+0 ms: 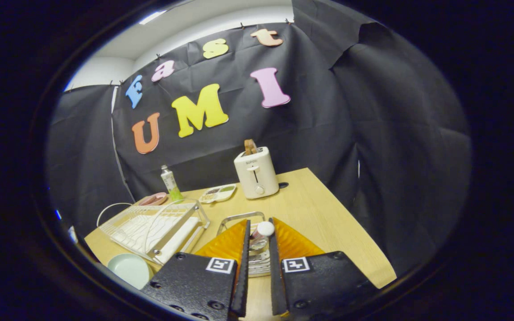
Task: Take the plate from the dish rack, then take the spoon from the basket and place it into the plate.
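Narrow gap between the fingers of the gripper (259, 232), taken up by the white-ended spoon (263, 230) standing in the wire basket (239, 218) just ahead. Crowded to the left: dish rack (154, 227) close beside the basket, pale plate (128, 269) flat on the table (324, 223) near the rack's front corner. Beyond the rack, a pink dish (153, 199), a tube (171, 183) and a small tray (217, 193). Toaster (255, 172) upright farther back, well apart. Open tabletop to the right of the fingers, out to the edge.
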Demonstrator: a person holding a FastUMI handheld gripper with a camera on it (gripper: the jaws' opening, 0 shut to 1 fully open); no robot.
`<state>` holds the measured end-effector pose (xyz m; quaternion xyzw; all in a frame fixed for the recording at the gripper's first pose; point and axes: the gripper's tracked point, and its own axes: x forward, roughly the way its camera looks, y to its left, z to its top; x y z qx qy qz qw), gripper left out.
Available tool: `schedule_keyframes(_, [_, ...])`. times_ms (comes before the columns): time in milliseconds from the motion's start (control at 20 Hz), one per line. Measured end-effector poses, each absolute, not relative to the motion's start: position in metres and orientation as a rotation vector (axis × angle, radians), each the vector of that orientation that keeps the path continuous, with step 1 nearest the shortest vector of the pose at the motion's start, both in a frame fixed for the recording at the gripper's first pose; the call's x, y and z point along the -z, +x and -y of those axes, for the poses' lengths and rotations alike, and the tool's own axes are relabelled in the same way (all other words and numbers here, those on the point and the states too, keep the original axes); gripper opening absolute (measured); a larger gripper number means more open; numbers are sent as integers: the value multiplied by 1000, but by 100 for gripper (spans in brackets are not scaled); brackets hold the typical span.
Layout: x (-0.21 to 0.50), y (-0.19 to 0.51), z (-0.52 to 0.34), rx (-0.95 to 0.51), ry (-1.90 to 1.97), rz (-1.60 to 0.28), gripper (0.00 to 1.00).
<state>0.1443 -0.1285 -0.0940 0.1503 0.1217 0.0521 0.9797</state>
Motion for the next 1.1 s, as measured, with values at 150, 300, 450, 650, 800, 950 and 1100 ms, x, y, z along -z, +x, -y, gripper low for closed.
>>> schedule_keyframes(150, [85,139,123,-111,285,-263,16])
schedule_keyframes(300, [66,129,120,-102,268,-250,14])
schedule_keyframes(450, [33,107,126,-63,232,-202,14])
schedule_keyframes(650, [-15,66,99,-115,215,-155,14])
schedule_keyframes(800, [-35,38,61,-200,195,-163,15])
schedule_keyframes(950, [-41,14,15,-298,181,-194,14])
schedule_keyframes(1100, [-33,-4,-28,-382,166,-235,14])
